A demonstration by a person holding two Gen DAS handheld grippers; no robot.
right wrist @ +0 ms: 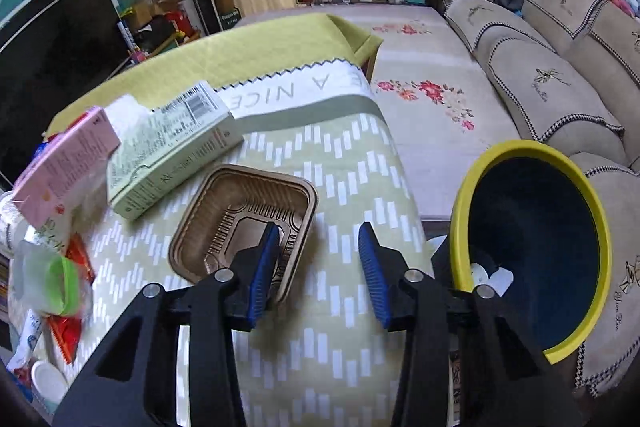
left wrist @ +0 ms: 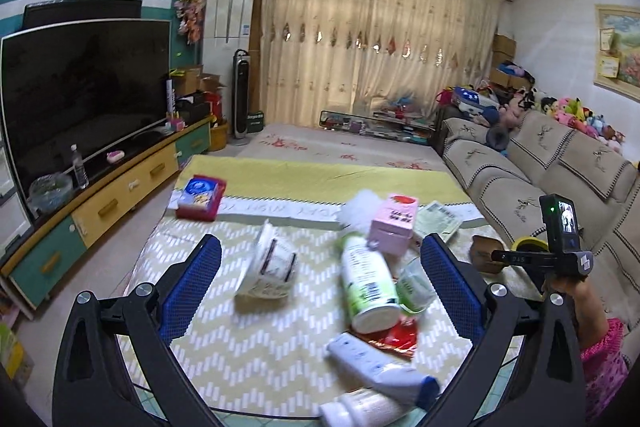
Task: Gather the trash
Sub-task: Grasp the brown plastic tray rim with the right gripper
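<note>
Hovering my right hand-held gripper, jaws apart and empty, over the counter; brown tray sits at ten o'clock, bin at two.

Tablecloth: pale green with white dashed chevrons, a white band with grey letters, mustard-yellow far end.
Bin: yellow rim, dark blue inside.
Tray: brown, ribbed.
Long box: pale green, dark print, white barcode label.
Carton: pink, red top.
Bottle: white, green label.
Tube: white, blue cap.
Wrapper: red.
Far-left box: red with blue-white top.
Both grippers: black frames, blue ribbed pads.
Sofa: beige, houndstooth trim.
Curtains: cream.
TV cabinet: teal and yellow drawers.
Sleeve: pink, patterned.
</note>
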